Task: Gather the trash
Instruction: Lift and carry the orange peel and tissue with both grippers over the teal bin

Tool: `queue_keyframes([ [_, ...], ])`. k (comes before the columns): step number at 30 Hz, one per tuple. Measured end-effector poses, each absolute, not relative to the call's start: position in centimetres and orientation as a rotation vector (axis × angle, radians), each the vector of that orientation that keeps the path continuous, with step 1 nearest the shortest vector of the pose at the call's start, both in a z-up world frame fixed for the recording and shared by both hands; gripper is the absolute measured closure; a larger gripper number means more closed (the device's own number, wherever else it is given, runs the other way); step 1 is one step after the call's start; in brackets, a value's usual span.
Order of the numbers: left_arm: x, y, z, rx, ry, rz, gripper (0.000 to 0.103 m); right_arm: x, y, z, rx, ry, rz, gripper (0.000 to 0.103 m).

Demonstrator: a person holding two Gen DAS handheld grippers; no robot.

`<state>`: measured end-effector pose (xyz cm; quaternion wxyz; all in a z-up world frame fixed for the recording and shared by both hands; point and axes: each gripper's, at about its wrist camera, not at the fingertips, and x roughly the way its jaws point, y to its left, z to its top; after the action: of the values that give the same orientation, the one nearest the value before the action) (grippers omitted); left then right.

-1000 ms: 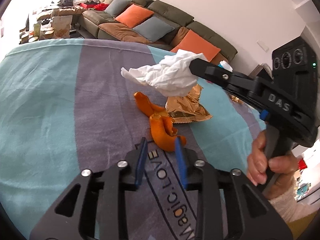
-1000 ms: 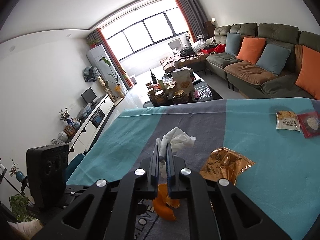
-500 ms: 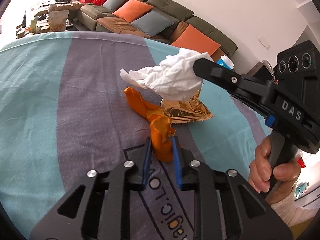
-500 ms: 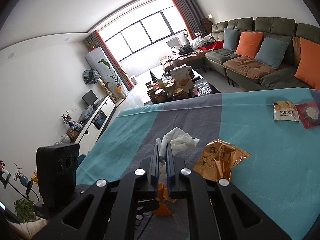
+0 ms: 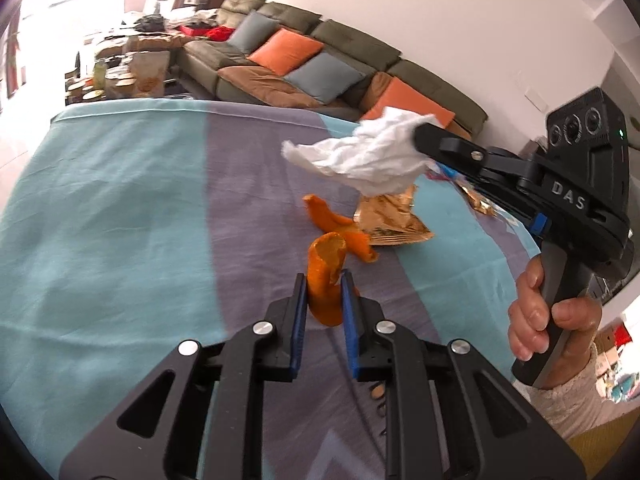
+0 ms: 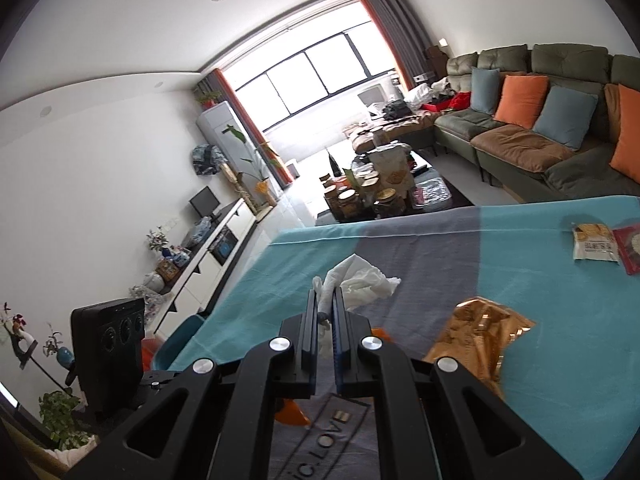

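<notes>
In the left wrist view my left gripper (image 5: 325, 280) is shut on one end of a curled orange peel (image 5: 325, 276), lifted off the cloth; the rest of the peel (image 5: 336, 224) trails toward a crumpled gold foil wrapper (image 5: 386, 220). Above and to the right, my right gripper (image 5: 418, 136) holds a crumpled white tissue (image 5: 360, 160) in the air. In the right wrist view the same right gripper (image 6: 325, 300) is shut on the white tissue (image 6: 360, 280), with the gold wrapper (image 6: 476, 332) lying lower right.
A teal and grey cloth (image 5: 120, 220) covers the table. Two snack packets (image 6: 594, 242) lie at its far right. A person's hand (image 5: 548, 312) grips the right handle. A sofa (image 5: 320, 60) with cushions stands behind; a cluttered coffee table (image 6: 380, 192) lies beyond.
My left gripper closed on the orange peel and raised its end off the cloth. The right gripper kept hold of the tissue and barely moved.
</notes>
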<state>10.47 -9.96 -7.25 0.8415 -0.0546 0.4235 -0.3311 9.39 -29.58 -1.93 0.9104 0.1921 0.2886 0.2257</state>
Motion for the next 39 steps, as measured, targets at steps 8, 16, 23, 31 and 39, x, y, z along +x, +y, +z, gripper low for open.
queue_keyframes([
  [8,9.7,-4.0,-7.1,-0.166,0.894,-0.585,0.086,9.2,-27.1,-1.8,0.408,0.602,0.562,0.098],
  [16,8.3,0.3,-6.4,-0.168,0.861,-0.473,0.086,9.7,-23.4,-2.3,0.401,0.635,0.659,0.098],
  [23,7.5,3.0,-5.8,-0.195,0.846,-0.416,0.086,10.4,-20.5,-2.4,0.401,0.655,0.739,0.098],
  [31,6.5,5.8,-5.2,-0.217,0.83,-0.352,0.086,10.9,-17.0,-2.5,0.375,0.671,0.806,0.098],
  [39,5.8,7.9,-4.7,-0.23,0.814,-0.299,0.086,11.3,-14.6,-2.6,0.362,0.694,0.857,0.098],
])
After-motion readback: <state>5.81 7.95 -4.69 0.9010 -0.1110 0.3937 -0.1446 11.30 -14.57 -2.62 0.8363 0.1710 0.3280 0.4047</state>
